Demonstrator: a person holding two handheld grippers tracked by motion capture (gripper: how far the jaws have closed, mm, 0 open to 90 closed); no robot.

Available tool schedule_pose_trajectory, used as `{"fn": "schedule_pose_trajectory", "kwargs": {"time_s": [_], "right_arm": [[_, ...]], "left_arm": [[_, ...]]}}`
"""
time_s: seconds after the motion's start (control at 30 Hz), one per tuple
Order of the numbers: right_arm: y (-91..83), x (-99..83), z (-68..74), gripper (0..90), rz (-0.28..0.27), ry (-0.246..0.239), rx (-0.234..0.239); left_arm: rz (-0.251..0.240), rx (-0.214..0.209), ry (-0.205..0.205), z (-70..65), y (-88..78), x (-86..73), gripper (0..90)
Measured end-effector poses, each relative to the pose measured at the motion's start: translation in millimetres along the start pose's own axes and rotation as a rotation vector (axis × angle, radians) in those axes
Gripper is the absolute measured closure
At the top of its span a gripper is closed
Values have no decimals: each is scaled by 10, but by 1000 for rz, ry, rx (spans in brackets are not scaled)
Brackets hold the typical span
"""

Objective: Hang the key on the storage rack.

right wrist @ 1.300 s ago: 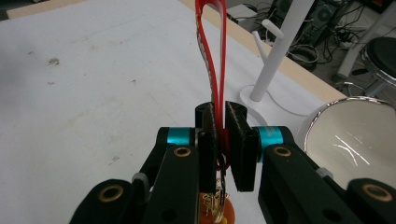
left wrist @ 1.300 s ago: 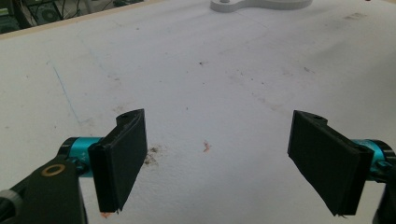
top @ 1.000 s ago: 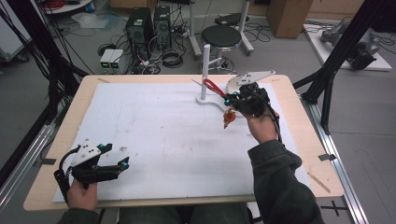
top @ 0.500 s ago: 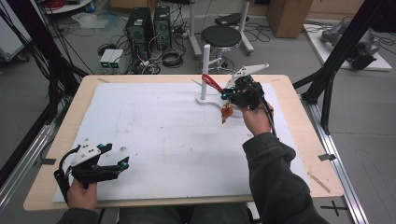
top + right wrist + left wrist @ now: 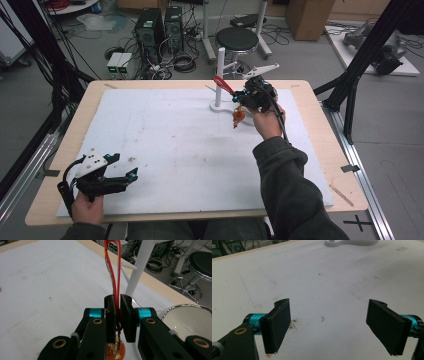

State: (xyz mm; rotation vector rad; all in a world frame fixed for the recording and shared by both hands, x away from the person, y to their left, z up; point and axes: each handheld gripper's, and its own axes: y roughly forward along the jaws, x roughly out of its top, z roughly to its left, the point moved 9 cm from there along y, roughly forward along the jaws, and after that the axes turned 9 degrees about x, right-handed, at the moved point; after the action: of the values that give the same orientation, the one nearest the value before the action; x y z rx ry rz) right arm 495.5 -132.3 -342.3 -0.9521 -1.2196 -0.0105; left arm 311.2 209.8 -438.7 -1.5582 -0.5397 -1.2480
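My right gripper (image 5: pixel 243 96) is at the back of the table, shut on a red loop strap (image 5: pixel 223 84). The strap's free end points toward the white stand's post (image 5: pixel 220 70). An orange and gold charm (image 5: pixel 238 118) dangles below the jaws. In the right gripper view the red loop (image 5: pixel 114 267) rises between the closed pads, with the charm (image 5: pixel 115 349) under them and the stand's post (image 5: pixel 140 265) and side peg (image 5: pixel 128 265) just beyond. My left gripper (image 5: pixel 131 175) rests at the front left, open and holding nothing. In the left gripper view its jaws (image 5: pixel 334 325) stand wide apart over the white sheet.
A white sheet (image 5: pixel 165 145) covers the wooden table (image 5: pixel 320 125). The stand's flat base (image 5: pixel 223 106) lies on the sheet near the far edge. Beyond the table are a black stool (image 5: pixel 236 38), computer towers (image 5: pixel 159 25) and cables; black frame legs (image 5: pixel 357 75) flank the right side.
My right hand has carried the red loop and charm left and away, closer to the white post. The left gripper has stayed still.
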Motion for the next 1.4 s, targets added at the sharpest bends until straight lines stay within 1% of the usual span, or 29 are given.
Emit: {"fn": "schedule_pose_trajectory", "kwargs": {"time_s": [0.13,0.27,0.57,0.63,0.9,1.13,1.17,1.4], "right_arm": [[58,-9,-28,832,5,11,-4],[110,-24,-49,832,18,11,-12],[171,-62,-114,832,40,29,-32],[191,-78,-124,832,50,34,-32],[251,-103,-153,832,64,43,-41],[310,-126,-166,832,79,49,-40],[318,-133,-166,832,84,57,-43],[379,-164,-199,832,102,61,-43]], "left_arm": [[-1,1,0,0,1,1,203],[-2,0,0,0,0,2,203],[-2,-1,-1,0,3,2,203],[-2,-1,-1,0,2,2,203],[-1,-1,1,4,0,1,203],[-1,-2,1,4,0,1,203],[-1,-1,0,4,1,1,203],[0,-2,2,6,0,1,203]]}}
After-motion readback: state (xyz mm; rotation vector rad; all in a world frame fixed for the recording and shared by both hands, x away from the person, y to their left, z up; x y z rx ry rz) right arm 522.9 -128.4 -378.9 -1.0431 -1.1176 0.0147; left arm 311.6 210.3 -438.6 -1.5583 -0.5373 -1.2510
